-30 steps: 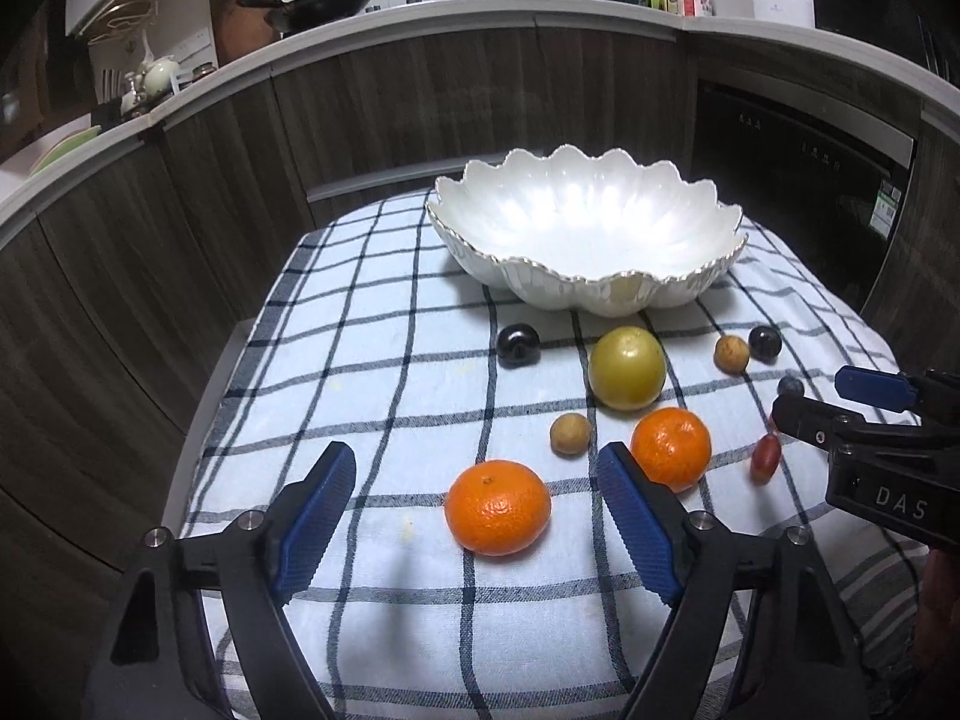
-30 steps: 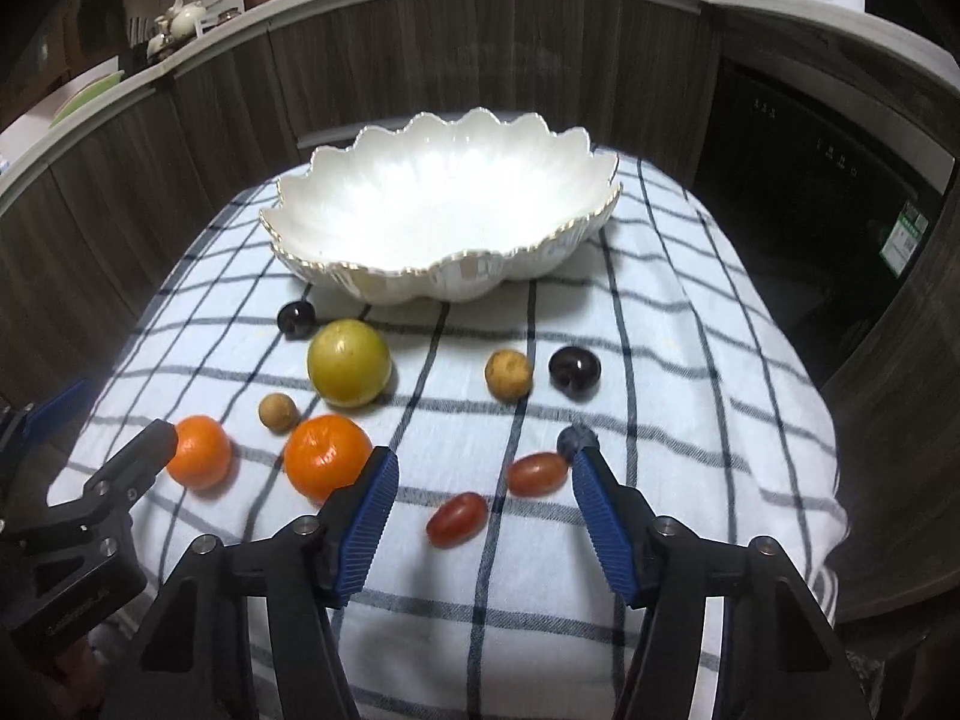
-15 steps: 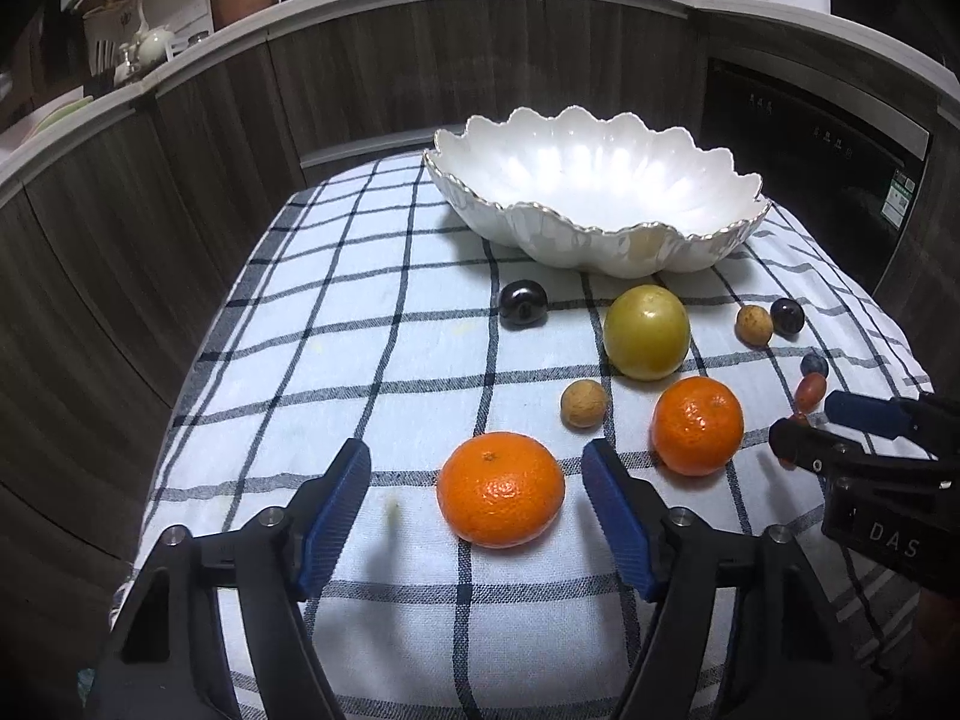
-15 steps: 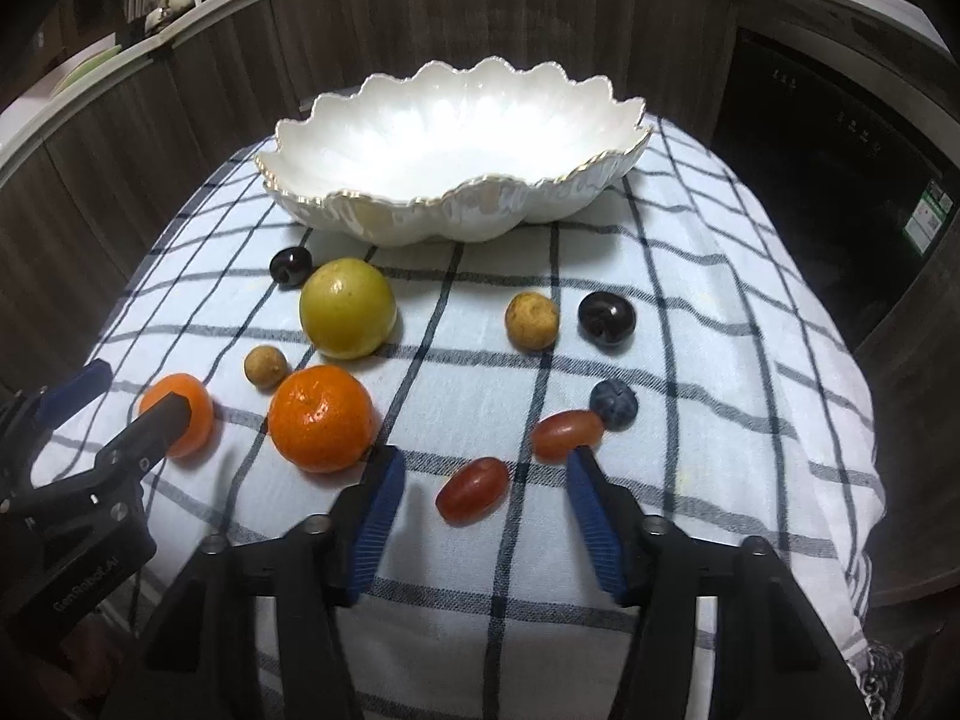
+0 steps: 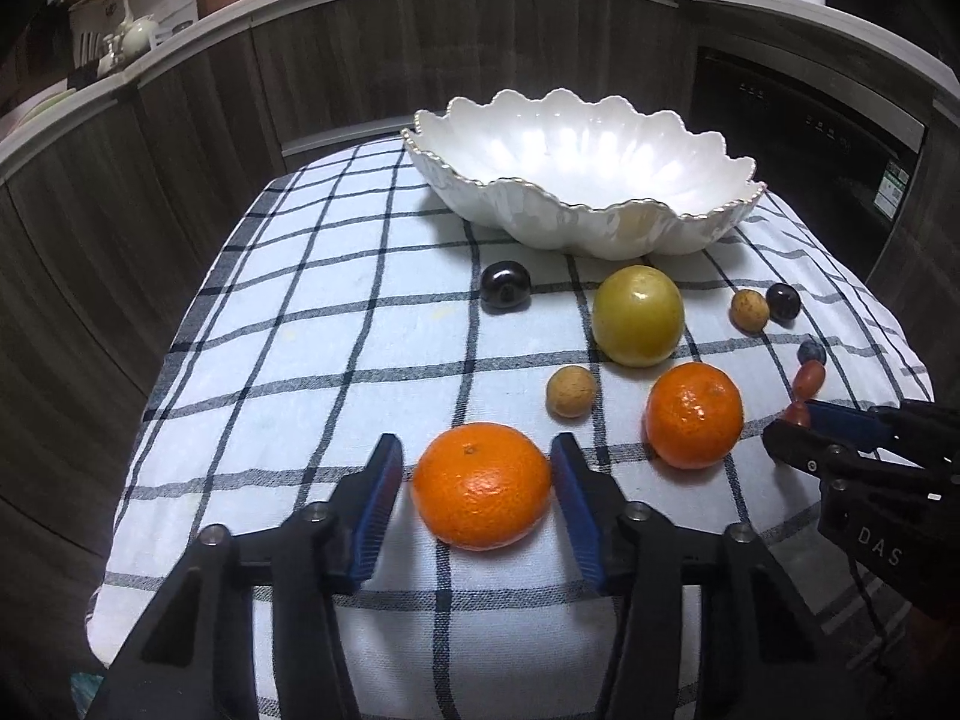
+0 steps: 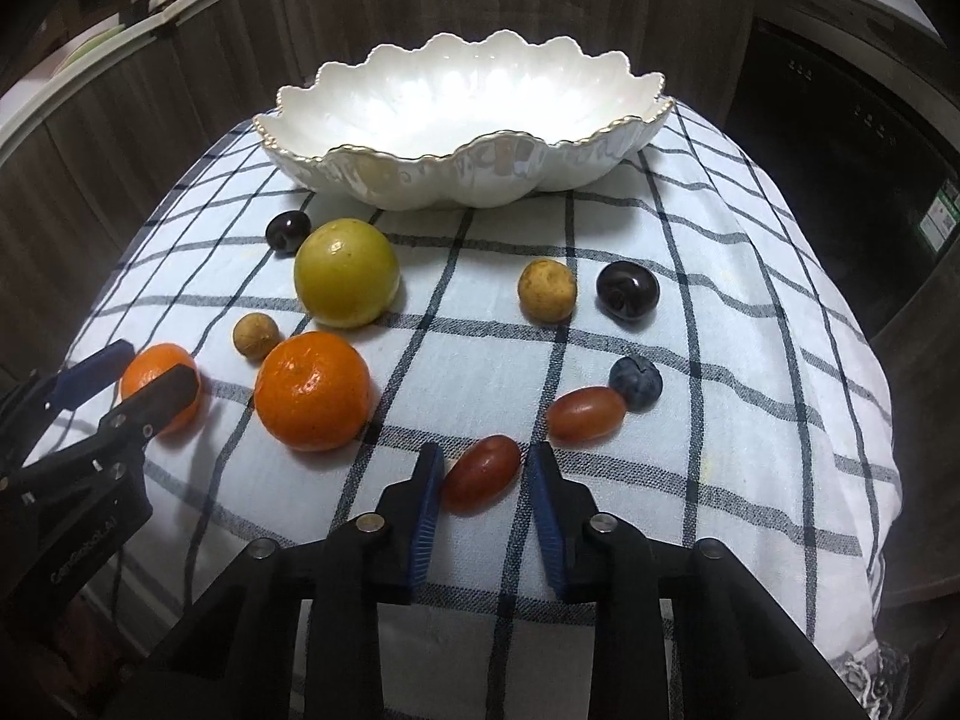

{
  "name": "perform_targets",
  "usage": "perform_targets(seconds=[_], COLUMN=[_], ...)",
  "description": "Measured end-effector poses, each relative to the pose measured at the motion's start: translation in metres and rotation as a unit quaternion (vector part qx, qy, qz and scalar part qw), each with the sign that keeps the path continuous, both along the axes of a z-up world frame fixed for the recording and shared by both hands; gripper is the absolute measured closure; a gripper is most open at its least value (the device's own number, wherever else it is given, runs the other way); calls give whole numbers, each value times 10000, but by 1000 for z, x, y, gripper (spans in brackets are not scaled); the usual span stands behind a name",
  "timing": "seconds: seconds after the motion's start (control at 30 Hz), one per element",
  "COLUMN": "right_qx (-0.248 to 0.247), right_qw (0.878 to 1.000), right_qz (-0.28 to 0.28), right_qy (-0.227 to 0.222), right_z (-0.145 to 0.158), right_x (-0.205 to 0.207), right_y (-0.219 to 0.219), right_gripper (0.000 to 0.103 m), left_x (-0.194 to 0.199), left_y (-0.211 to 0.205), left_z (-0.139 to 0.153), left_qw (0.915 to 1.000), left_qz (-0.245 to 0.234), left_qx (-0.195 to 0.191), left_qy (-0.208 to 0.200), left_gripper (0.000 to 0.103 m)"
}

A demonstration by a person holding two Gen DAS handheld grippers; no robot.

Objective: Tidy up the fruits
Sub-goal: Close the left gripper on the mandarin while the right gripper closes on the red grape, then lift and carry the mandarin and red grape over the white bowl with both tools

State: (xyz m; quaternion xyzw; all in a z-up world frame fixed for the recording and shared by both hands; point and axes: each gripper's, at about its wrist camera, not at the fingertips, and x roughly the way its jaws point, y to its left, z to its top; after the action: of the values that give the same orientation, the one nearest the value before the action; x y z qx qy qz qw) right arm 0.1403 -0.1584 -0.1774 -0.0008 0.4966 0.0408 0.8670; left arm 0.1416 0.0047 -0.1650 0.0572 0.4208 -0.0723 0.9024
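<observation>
The left gripper (image 5: 475,492) stood spread around a mandarin (image 5: 482,485) near the front edge of the checked tablecloth (image 5: 312,324), its blue pads just beside the fruit's flanks, a thin gap visible on each side. The right gripper (image 6: 485,483) was likewise spread, straddling a red grape tomato (image 6: 480,472) near the front edge, with its pads close to the fruit; contact could not be made out. A second mandarin (image 6: 312,399) lay between the two grippers. Behind it sat a yellow-green round fruit (image 6: 346,272) and a small brown longan (image 6: 256,335). Another grape tomato (image 6: 586,413) touched a blueberry (image 6: 635,382). A scalloped white bowl (image 6: 420,174) stood at the back of the cloth, with nothing visible inside.
</observation>
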Motion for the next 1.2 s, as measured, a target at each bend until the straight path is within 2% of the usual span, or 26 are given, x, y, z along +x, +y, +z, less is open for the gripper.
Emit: perform_targets(seconds=[0.53, 1.2], right_qx=[41, 71], right_qw=[9998, 9972], right_qz=[-59, -114], right_qy=[-184, -735], right_z=[12, 53], right_x=[-3, 7], right_y=[-4, -14], right_gripper=[77, 77], left_x=[-5, 1], left_y=[0, -10], left_z=[11, 58], left_qw=[9999, 9984], left_qz=[14, -62], left_qx=[16, 143], left_qy=[-141, -547], left_gripper=[59, 60])
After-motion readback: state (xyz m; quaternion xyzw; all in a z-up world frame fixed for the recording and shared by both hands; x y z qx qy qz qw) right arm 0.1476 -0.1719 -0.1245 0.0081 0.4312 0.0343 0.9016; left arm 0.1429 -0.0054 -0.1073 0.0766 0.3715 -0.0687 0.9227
